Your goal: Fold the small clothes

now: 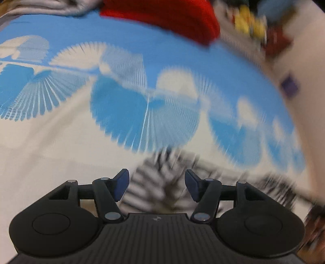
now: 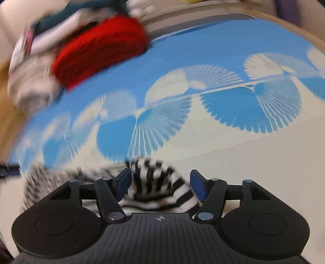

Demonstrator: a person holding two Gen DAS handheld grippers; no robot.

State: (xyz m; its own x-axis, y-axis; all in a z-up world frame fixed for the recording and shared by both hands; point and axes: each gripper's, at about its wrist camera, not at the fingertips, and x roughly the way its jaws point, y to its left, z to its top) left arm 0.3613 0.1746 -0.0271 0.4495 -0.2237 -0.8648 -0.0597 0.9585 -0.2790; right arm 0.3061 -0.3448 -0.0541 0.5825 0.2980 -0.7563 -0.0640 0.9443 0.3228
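A black-and-white striped garment lies blurred on the cream and blue fan-patterned cover, just beyond my left gripper. That gripper is open, and its blue pads stand apart with the cloth below the gap. In the right wrist view the same striped garment bunches up in a hump between the fingers of my right gripper. This gripper is open too, its pads wide on either side of the hump and not pressing it.
A red knitted garment lies at the far edge of the cover. Beside it is a pile of grey and white clothes. Blurred yellow and dark objects sit at the top right of the left wrist view.
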